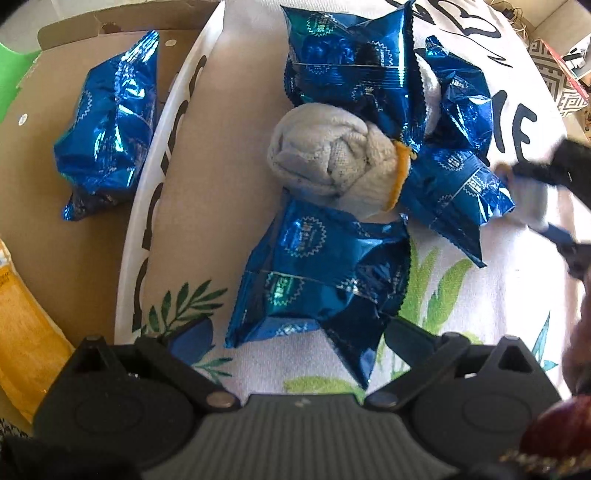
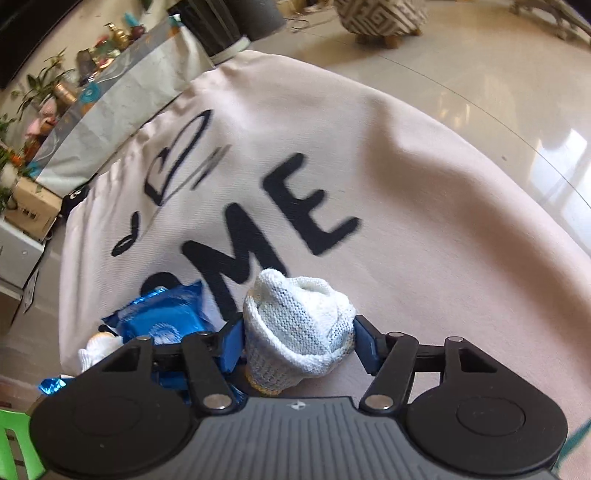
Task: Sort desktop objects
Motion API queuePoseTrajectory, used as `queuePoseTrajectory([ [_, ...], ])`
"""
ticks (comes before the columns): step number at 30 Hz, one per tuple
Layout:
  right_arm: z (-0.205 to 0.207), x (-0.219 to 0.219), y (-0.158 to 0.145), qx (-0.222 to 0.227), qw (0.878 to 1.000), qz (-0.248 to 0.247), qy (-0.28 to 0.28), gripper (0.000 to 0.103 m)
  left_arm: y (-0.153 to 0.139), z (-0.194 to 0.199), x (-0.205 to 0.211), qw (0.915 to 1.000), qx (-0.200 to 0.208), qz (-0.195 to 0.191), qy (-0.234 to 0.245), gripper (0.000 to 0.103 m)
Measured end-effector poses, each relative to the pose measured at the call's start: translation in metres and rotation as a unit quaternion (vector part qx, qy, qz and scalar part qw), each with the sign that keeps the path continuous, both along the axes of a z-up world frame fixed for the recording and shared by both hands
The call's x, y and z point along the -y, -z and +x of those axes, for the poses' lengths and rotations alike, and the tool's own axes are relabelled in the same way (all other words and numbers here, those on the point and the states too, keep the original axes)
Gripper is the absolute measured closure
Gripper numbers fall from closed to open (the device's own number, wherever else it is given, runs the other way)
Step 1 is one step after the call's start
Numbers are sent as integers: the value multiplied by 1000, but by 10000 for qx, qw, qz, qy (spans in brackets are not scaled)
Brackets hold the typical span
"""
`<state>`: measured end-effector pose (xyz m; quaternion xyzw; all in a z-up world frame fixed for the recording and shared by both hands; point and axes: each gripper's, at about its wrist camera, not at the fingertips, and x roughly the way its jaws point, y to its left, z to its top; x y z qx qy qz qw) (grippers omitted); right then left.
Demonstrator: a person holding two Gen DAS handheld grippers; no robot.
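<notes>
Several blue foil snack packets (image 1: pixel 325 280) lie heaped on a white printed tablecloth (image 1: pixel 480 314), around a rolled grey-white glove (image 1: pixel 328 162) with an orange cuff. My left gripper (image 1: pixel 297 336) hovers over the nearest packet. Its jaws are spread wide and open, with the packet's lower corner between them. My right gripper (image 2: pixel 298 343) is shut on a rolled white knitted glove (image 2: pixel 299 321), one blue pad against each side. The left wrist view shows this right gripper (image 1: pixel 532 203) at the heap's right edge.
A cardboard box (image 1: pixel 74 258) left of the cloth holds one blue packet (image 1: pixel 107 122). A yellow bag (image 1: pixel 22 325) lies at its near corner. A hand (image 1: pixel 576 350) is at the right edge. Another blue packet (image 2: pixel 162 317) lies left of the held glove, and beyond the table edge are shiny floor and a patterned stool (image 2: pixel 380 18).
</notes>
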<state>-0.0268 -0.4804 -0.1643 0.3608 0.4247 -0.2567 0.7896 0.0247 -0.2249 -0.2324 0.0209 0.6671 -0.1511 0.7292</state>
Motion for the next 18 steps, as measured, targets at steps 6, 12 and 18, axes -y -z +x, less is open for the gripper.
queuePoseTrajectory([
  [6, -46, -1, -3, -146, 9993, 205, 259, 42, 1, -4, -1, 9998, 121, -8, 171, 0],
  [12, -85, -25, -5, -218, 9983, 437, 325, 44, 0, -10, -8, 9986, 325, -209, 373, 0],
  [18, -117, -52, -3, -212, 9982, 518, 216, 48, -1, -22, -16, 9947, 608, -388, 736, 0],
])
